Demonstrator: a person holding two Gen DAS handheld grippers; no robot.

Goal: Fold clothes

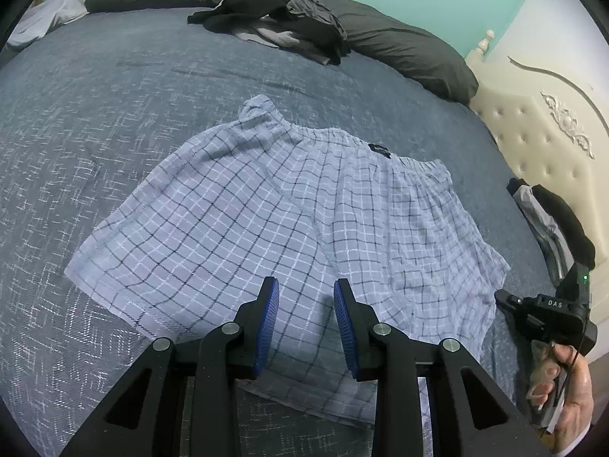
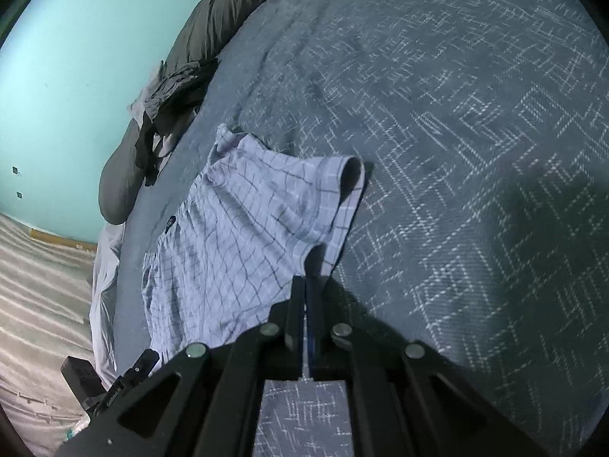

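Garment: pale blue checked shorts (image 1: 289, 209) lie spread on the bed (image 1: 95, 133), waistband toward the pillows, leg hems toward the cameras.
Label: a small dark tag (image 1: 378, 149) sits on the shorts just under the waistband, about at its middle.
Left hand-held gripper (image 1: 305, 320): hangs above the lower middle of the shorts, near the hem; its blue pads (image 1: 266, 327) stand apart with only checked cloth seen beyond the gap, so it grips nothing.
Right hand-held gripper (image 2: 305, 301): its fingers are pressed together at a hem corner of the shorts, and the cloth rises in a fold from the bed to the fingertips; it is closed on the shorts.
Lifted fold: in the right wrist view the pinched leg of the shorts (image 2: 243, 228) curls over, and its open hem (image 2: 352, 175) shows a dark hollow.
Person's hand (image 1: 567, 392): at the right edge of the left wrist view, beside the shorts' right leg, wrapped around the handle of the black right device.
Pile: dark and grey clothes (image 1: 281, 26) are heaped beyond the shorts' waistband, against the grey pillows (image 1: 411, 53).
Second pile: black and grey clothes (image 1: 548, 213) lie right of the shorts, by the cream padded headboard (image 1: 533, 137).
Wall: turquoise, behind the pillows.
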